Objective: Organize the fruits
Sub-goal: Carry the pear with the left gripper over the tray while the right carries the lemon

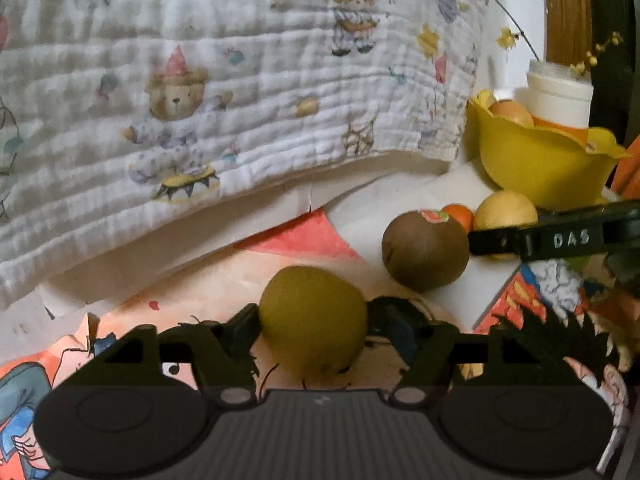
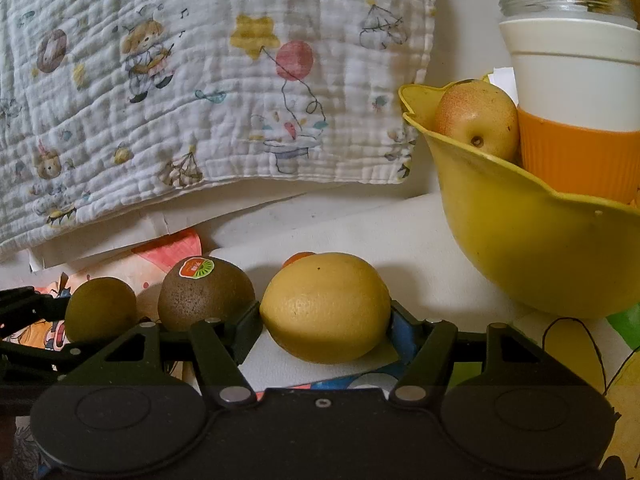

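My left gripper (image 1: 313, 322) is shut on a green kiwi (image 1: 314, 320), which also shows in the right wrist view (image 2: 100, 308). My right gripper (image 2: 326, 320) is shut on a yellow lemon (image 2: 326, 306), which shows in the left wrist view (image 1: 506, 212). A brown kiwi with a sticker (image 1: 425, 250) lies on the table between them (image 2: 206, 292). A small orange fruit (image 1: 460, 214) sits behind the lemon (image 2: 302, 258). A yellow bowl (image 1: 540, 168) at the right holds a pear (image 2: 476, 120).
A white and orange cup (image 2: 576, 120) stands in the bowl (image 2: 520, 240), with a glass jar (image 2: 560, 2) behind it. A white printed quilt (image 1: 200, 100) hangs along the back. Colourful picture sheets (image 1: 300, 240) cover the table.
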